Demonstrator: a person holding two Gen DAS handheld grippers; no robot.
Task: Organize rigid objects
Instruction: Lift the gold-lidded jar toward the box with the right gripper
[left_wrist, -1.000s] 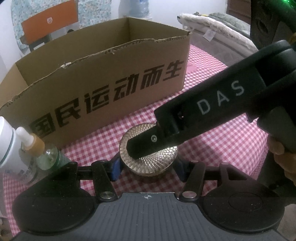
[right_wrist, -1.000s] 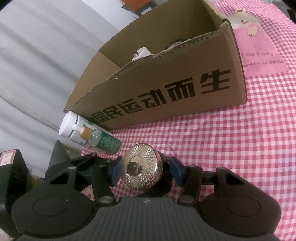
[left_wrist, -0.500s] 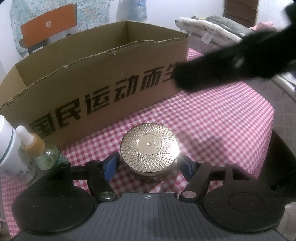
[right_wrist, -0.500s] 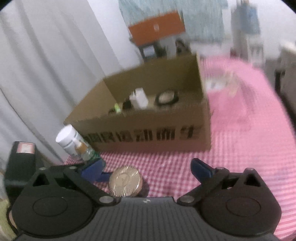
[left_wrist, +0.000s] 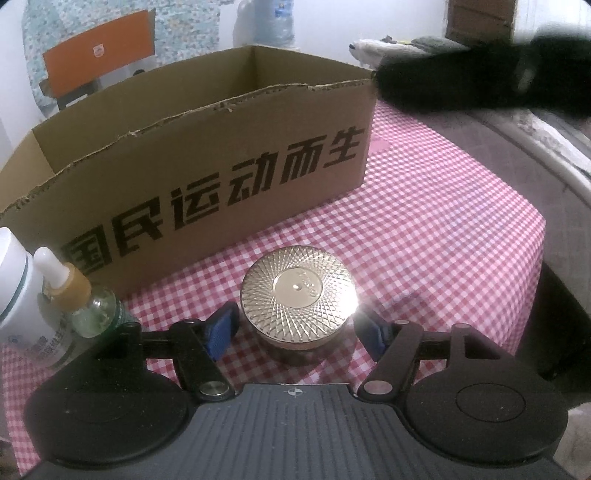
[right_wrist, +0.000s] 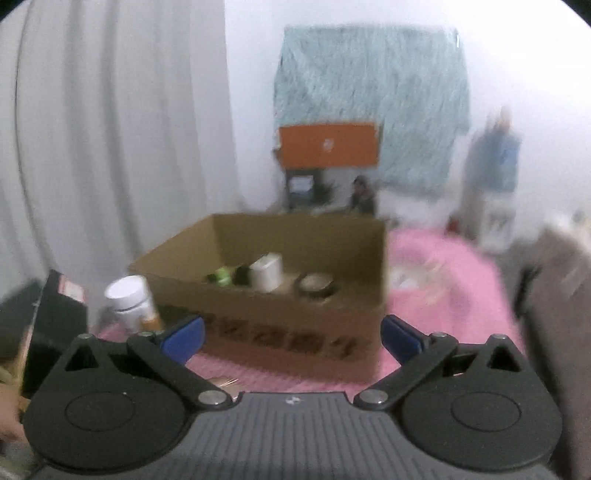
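A round jar with a gold, engraved lid (left_wrist: 298, 295) stands upright on the red-and-white checked tablecloth (left_wrist: 436, 236), framed by the blue-padded fingers of the left gripper (left_wrist: 297, 328), whose jaws are spread to either side of the jar with a narrow gap at each pad, not clamping it. Directly behind the jar sits an open cardboard box (left_wrist: 207, 162), its near wall printed in bold black Chinese characters reading "国民运动而生". To the left, just beside the box's corner, a white bottle (left_wrist: 16, 291) with small printed text too fine to read stands against a small clear dropper bottle (left_wrist: 79, 299) with a tan collar and white tip. A dark, blurred shape at upper right is probably the right gripper (right_wrist: 293, 338), seen from outside. From its own camera, that gripper is raised above the table with its jaws wide apart and empty. Its motion-blurred view looks down into the box, where a white container (right_wrist: 266, 277), a green item (right_wrist: 221, 275) and a round dark-rimmed tin (right_wrist: 316, 285) lie. An orange panel (right_wrist: 328, 144) hangs on the far wall.
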